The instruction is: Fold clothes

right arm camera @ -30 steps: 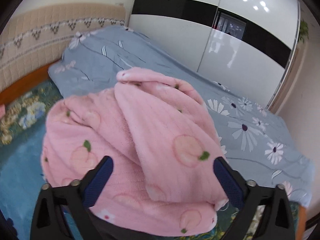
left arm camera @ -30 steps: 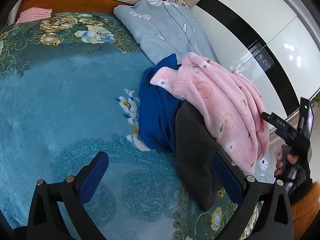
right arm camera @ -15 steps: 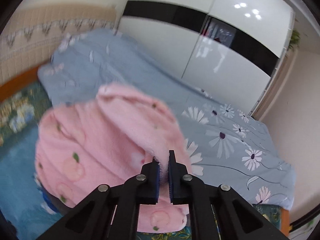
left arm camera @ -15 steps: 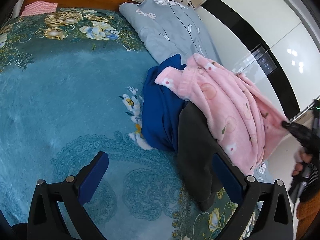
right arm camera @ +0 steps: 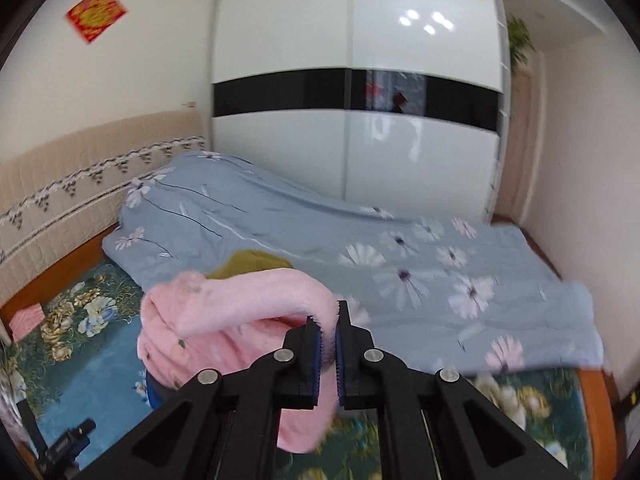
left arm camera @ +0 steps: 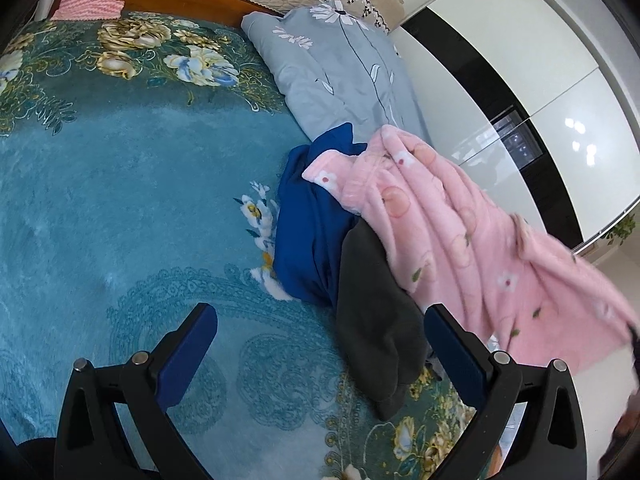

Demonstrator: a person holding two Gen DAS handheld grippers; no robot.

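On bed, right claw [right arm camera: 327, 354] pinching pink garment [right arm camera: 240, 320]

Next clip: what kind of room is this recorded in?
A home bedroom, most likely. There is a bed with a teal floral blanket and a grey daisy-print duvet, a padded headboard, and a glossy white sliding-door wardrobe along the wall.

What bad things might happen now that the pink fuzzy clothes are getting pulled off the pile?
1. The right gripper pinches only a thin edge of the pink garment, so the fleece may slip out.
2. The pink garment lies over the dark grey garment and blue garment; pulling might drag them along.
3. The left gripper is open and empty, so the garment may hang bunched from one point.
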